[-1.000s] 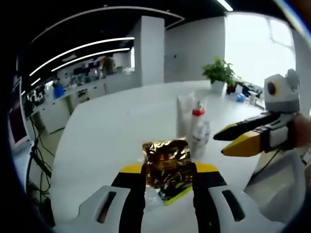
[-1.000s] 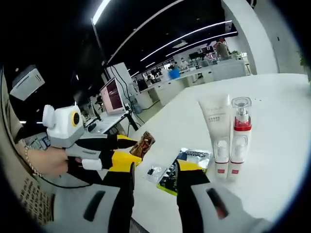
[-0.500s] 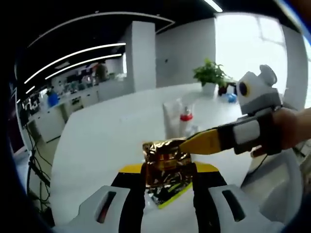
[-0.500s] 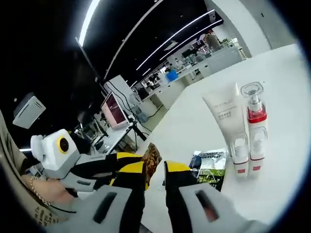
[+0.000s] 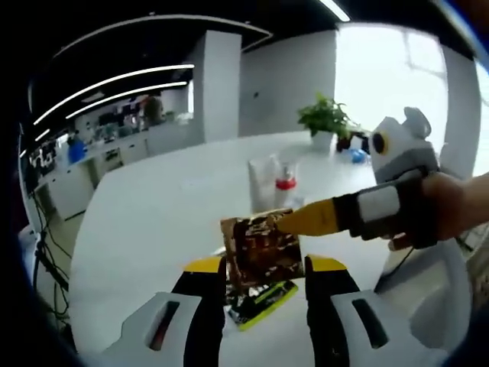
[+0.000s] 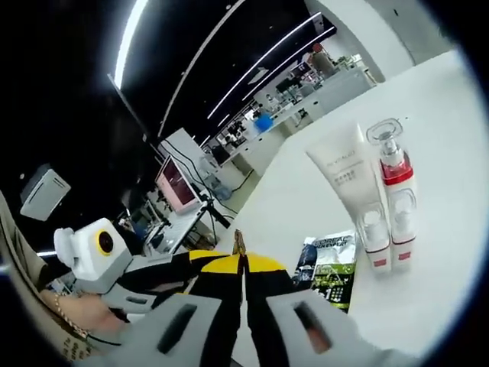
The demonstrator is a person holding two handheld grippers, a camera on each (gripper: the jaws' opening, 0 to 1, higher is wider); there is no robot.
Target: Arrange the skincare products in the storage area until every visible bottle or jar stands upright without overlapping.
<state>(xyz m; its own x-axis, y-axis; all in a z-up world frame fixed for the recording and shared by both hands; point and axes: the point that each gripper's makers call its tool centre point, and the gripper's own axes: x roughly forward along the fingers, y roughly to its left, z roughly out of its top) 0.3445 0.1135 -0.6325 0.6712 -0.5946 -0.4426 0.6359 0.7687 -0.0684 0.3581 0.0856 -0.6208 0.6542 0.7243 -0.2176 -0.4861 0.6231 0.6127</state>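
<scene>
Left gripper view: a gold foil sachet was held up off the white table between the jaws of the left gripper, with the right gripper pinched onto its upper edge. A green-black sachet lay flat below.

Right gripper view: right gripper jaws were nearly shut, the foil edge clamped between them. A white tube and a red-collared pump bottle already stood upright, touching side by side. Sachets judged still unplaced.
</scene>
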